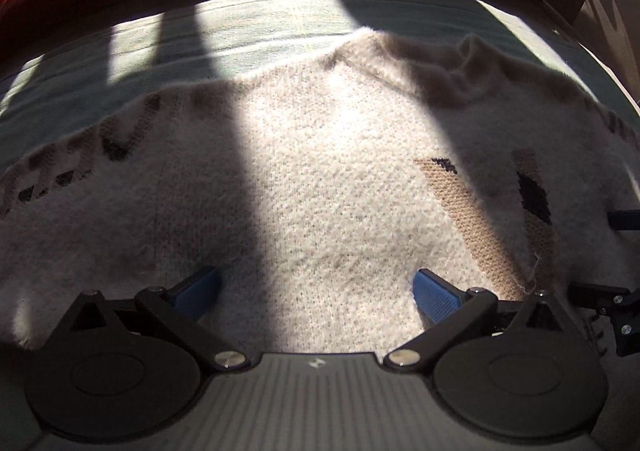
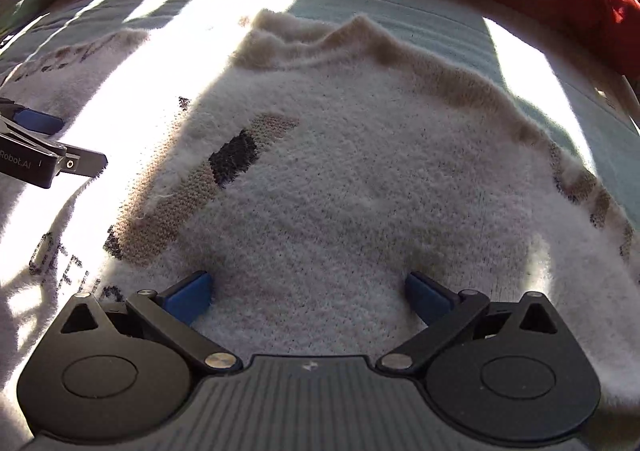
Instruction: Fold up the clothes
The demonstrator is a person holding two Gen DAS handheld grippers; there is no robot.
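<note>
Fuzzy cream sweater [image 1: 320, 179] half lost in shadow and glare; left hand-held gripper [image 1: 318, 293] and right hand-held gripper [image 2: 308, 293] both released, pressed into knit.

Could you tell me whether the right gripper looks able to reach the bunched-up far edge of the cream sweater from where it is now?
Probably yes. The right gripper is open with its jaws low over the cream sweater, and only flat knit lies between it and the bunched far edge. The left gripper sits off to the side, clear of that path.
</note>
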